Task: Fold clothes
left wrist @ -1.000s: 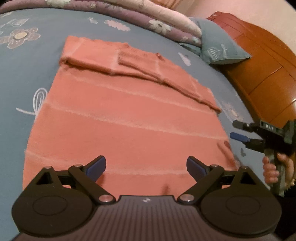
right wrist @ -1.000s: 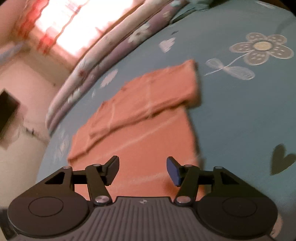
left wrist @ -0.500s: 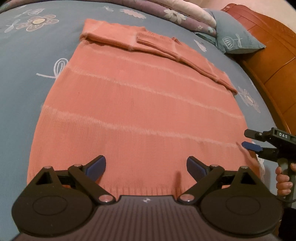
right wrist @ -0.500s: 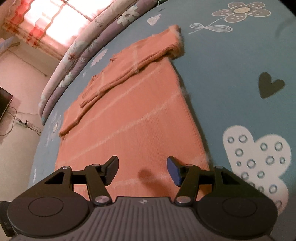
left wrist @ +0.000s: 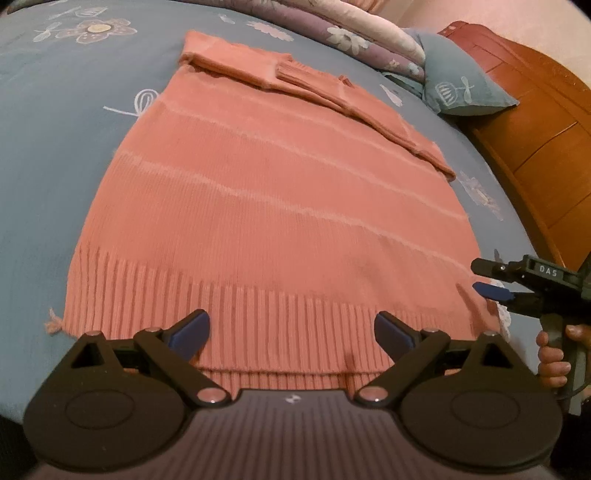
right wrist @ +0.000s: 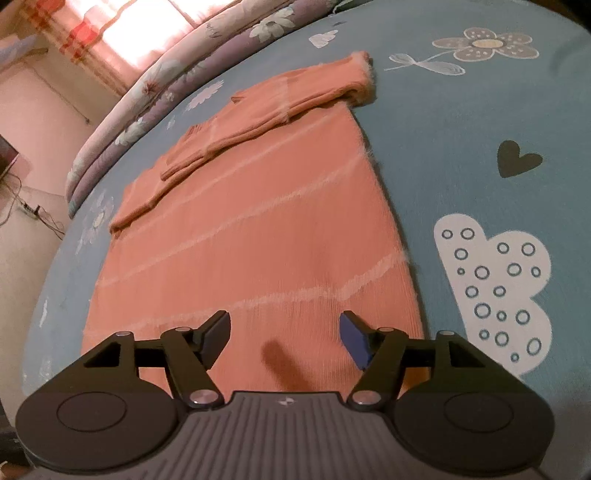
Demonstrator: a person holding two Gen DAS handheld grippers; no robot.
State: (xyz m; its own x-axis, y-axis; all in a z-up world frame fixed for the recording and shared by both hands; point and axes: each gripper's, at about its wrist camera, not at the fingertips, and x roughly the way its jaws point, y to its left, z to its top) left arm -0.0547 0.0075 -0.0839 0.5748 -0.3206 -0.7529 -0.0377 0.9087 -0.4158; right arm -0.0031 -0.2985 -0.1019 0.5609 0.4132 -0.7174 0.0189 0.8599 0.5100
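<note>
A: Where was the sweater (left wrist: 280, 206)?

B: Flat on the blue bedspread (left wrist: 55, 155), the one printed with flowers and hearts. Salmon knit, faint pale stripes across it. Both sleeves (left wrist: 310, 85) were folded across the far end. The ribbed hem (left wrist: 258, 314) lay nearest the cameras.

A: The left gripper (left wrist: 291, 332)?

B: Tongs released, jaws wide, over the middle of the hem. Nothing was pinched. The hem lay below the gap; I could not tell if the tips touched it.

A: And the right gripper (right wrist: 284, 334)?

B: Jaws apart and spreading wider, nothing clamped. In its own view only flat knit showed in the gap, near the sweater's right edge. In the left wrist view the right gripper (left wrist: 509, 284) came in from the side at the hem's right corner, held by a hand (left wrist: 552, 360) on its grip. Contact at that corner was unclear.

A: Surroundings?

B: A rolled floral quilt (left wrist: 354, 29) ran along the far side of the bed. A blue pillow (left wrist: 461, 92) sat beside a wooden headboard (left wrist: 535, 122). From the right wrist, a bright curtained window (right wrist: 122, 33) showed beyond the quilt.
</note>
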